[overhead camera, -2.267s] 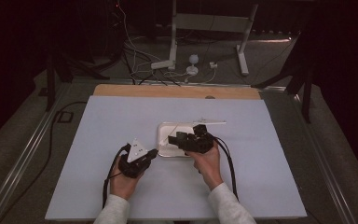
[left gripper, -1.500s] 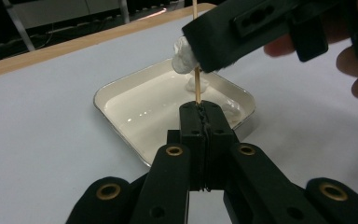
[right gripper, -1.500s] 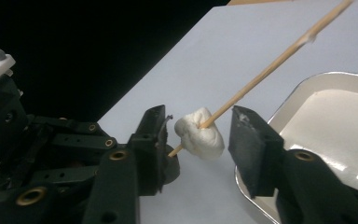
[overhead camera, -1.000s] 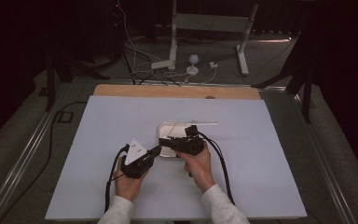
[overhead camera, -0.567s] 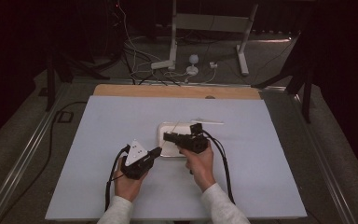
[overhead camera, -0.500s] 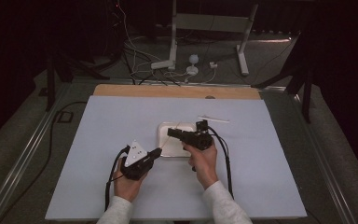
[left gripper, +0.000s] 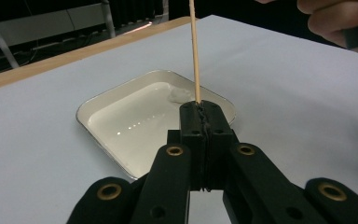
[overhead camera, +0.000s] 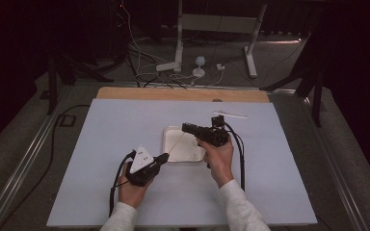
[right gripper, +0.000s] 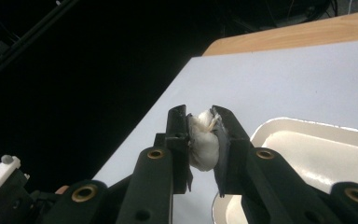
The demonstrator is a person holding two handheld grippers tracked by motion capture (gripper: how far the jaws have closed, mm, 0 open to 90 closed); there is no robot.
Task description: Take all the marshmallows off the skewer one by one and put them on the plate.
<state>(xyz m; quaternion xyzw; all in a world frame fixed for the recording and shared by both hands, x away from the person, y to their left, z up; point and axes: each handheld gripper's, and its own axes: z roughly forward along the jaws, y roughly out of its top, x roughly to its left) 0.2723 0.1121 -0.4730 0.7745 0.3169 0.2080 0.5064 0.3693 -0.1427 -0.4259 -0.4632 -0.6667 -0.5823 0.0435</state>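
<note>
Tray [overhead camera: 185, 144], white, square and round-cornered with a glossy floor, sits mid-table on the pale mat [overhead camera: 101, 144], between your two hands. Your left gripper [left gripper: 200, 112], at its near left corner, is clenched on a thin wooden skewer [left gripper: 195, 51] slanting up over the tray. Your right gripper [right gripper: 200, 135], above the tray's right side, has just been closing and pinches a small white, wrinkled garlic clove [right gripper: 204, 140].

Dark room, grey carpet [overhead camera: 24, 144], cables [overhead camera: 139, 57] behind table [overhead camera: 125, 110]
</note>
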